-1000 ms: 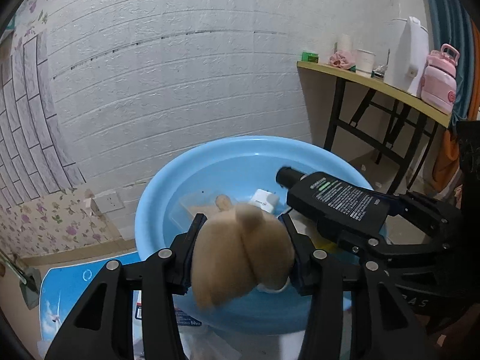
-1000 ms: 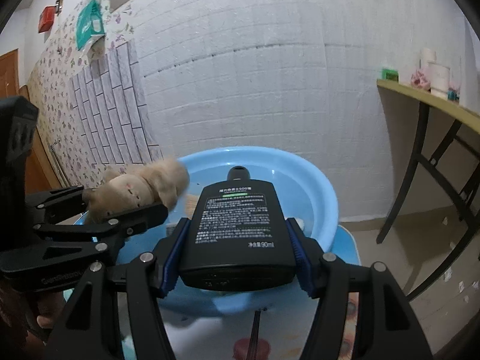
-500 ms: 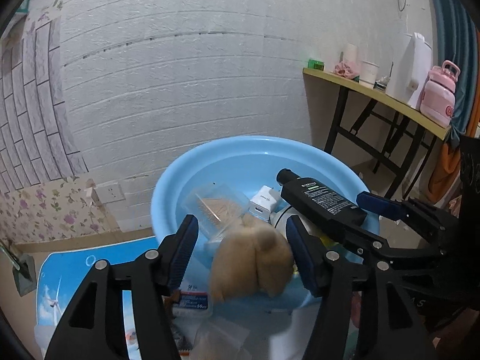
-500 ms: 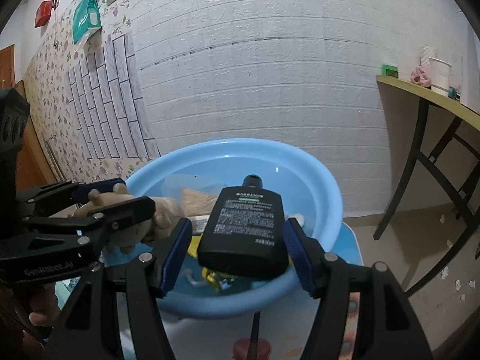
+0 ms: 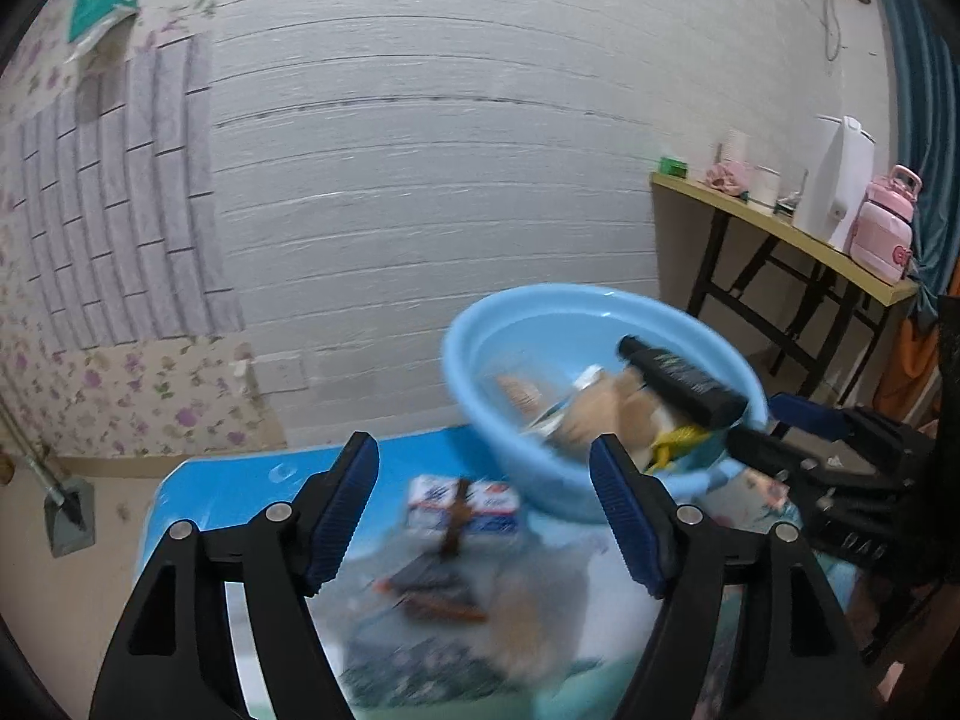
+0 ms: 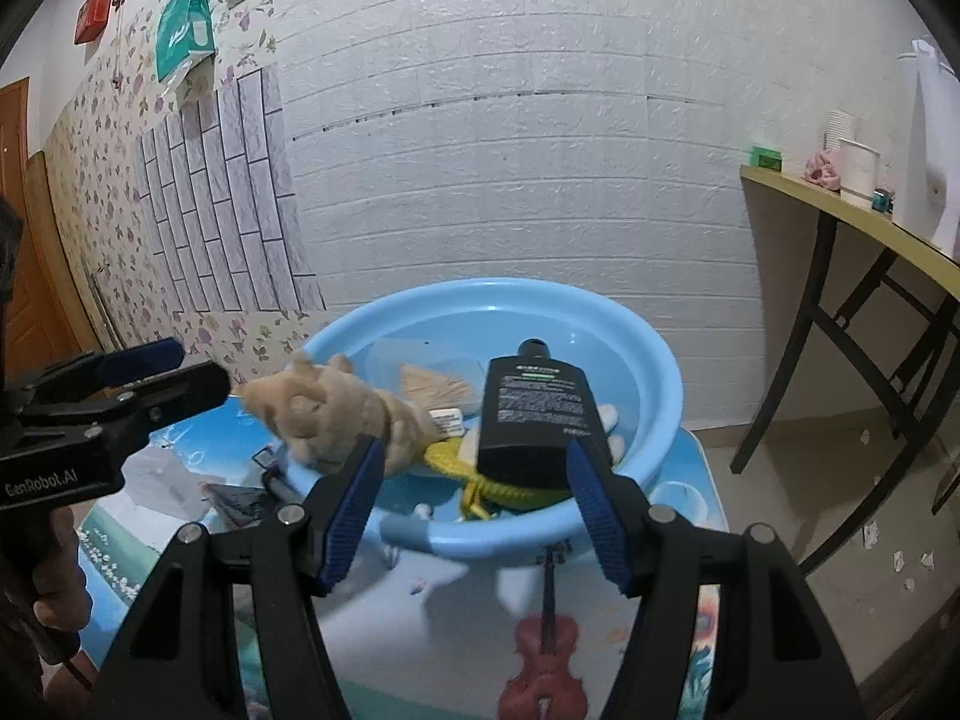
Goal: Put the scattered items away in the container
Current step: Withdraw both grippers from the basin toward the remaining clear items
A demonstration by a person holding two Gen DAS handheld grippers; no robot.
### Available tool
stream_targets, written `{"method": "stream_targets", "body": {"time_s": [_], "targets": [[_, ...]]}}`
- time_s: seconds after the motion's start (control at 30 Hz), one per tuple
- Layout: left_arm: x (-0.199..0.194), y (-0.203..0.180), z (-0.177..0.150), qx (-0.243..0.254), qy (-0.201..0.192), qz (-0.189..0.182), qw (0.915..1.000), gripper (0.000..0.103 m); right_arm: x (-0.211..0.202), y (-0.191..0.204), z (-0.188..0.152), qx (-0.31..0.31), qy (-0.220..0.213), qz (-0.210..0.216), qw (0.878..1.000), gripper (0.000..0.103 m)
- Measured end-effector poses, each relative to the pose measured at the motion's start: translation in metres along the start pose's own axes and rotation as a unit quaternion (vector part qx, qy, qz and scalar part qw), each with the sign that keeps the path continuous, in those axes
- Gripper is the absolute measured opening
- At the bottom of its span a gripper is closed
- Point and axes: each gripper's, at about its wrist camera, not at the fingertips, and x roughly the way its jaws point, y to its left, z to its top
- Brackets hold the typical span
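Now the left gripper (image 5: pixel 483 510) hangs over the tabletop (image 5: pixel 228 492) with its jaws opening and nothing between them; the plush toy (image 6: pixel 336 414) lies on the near left rim of the blue basin (image 6: pixel 648 360), its head hanging outward. Below and just ahead of these jaws lies a small white packet (image 5: pixel 462 507) with a dark band, its long side running across the view, beside blurred wrappers. That packet sits nearer this left hand. The right gripper (image 6: pixel 474 489) has its jaws partly spread around the base of a black bottle (image 6: pixel 537 414), which lies tilted in the basin, cap pointing away; whether the pads press it, I cannot tell.
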Motion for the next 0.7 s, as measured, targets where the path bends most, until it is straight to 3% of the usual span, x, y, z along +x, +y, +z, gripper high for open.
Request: {"method": "stream_targets", "body": {"time_s": [0.3,0.37,0.47,0.7], "targets": [[-0.030,0.057,-0.046,-0.030,0.024,0.042,0.9984,0.079,-0.005,0.047,-0.022,-0.027,0.027,0.022,0.999,0.063],[-0.030,0.068,-0.055,-0.034,0.040,0.049,0.9975,0.090,-0.004,0.056,-0.029,-0.034,0.036,0.029,0.998,0.063],[-0.032,0.082,-0.065,-0.039,0.053,0.062,0.9959,0.095,0.000,0.070,-0.037,-0.045,0.059,0.036,0.997,0.063],[-0.023,0.109,-0.073,-0.032,0.072,0.082,0.9936,0.098,0.007,0.080,-0.040,-0.008,0.078,0.066,0.995,0.063]]}}
